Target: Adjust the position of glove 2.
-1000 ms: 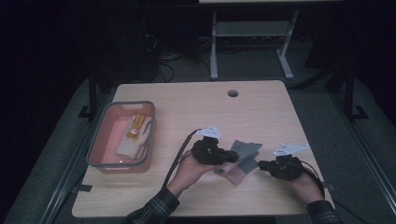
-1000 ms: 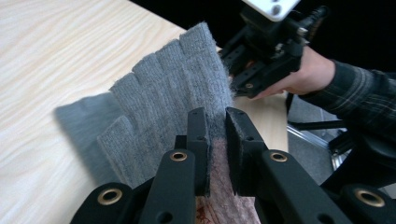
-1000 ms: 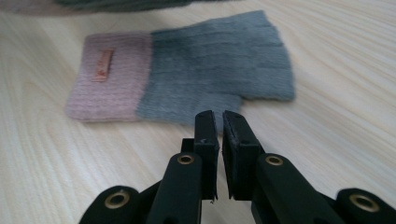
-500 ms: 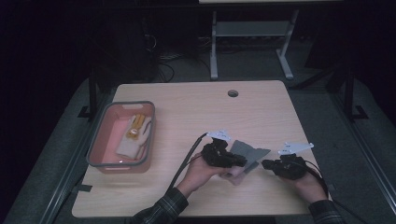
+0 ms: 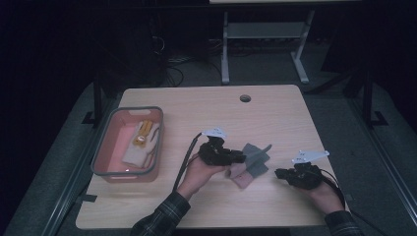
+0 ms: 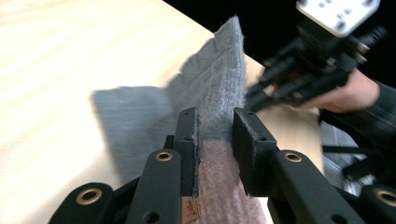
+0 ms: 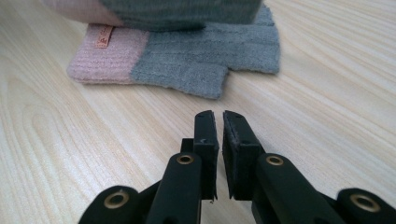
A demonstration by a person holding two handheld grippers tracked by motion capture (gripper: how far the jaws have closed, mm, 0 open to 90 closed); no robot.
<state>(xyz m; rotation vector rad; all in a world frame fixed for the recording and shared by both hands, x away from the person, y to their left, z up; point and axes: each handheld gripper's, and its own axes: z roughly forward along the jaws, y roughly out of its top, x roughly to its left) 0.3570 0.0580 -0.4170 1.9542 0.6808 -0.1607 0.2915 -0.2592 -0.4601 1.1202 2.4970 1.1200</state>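
Two grey-and-pink knit gloves lie at the table's front middle. One glove (image 7: 196, 58) lies flat on the wood. The other glove (image 5: 255, 155) (image 6: 224, 79) rests over it, its grey end sticking up. My left gripper (image 5: 241, 158) (image 6: 215, 135) straddles this upper glove's pink cuff. Its jaws have just been opening, and the fabric now sits loosely between the pads. My right gripper (image 5: 278, 173) (image 7: 219, 126) stays low over bare wood just right of the gloves, shut with nothing in it.
A pink bin with a grey rim (image 5: 129, 109) stands at the left and holds a pale glove with a yellow piece (image 5: 140, 142). A round cable hole (image 5: 245, 98) sits near the table's far edge. A metal stand (image 5: 265, 29) rises behind the table.
The left hand shifted right toward the right gripper, then drew back left a little. The upper glove no longer reaches the right gripper. The right hand stayed put.
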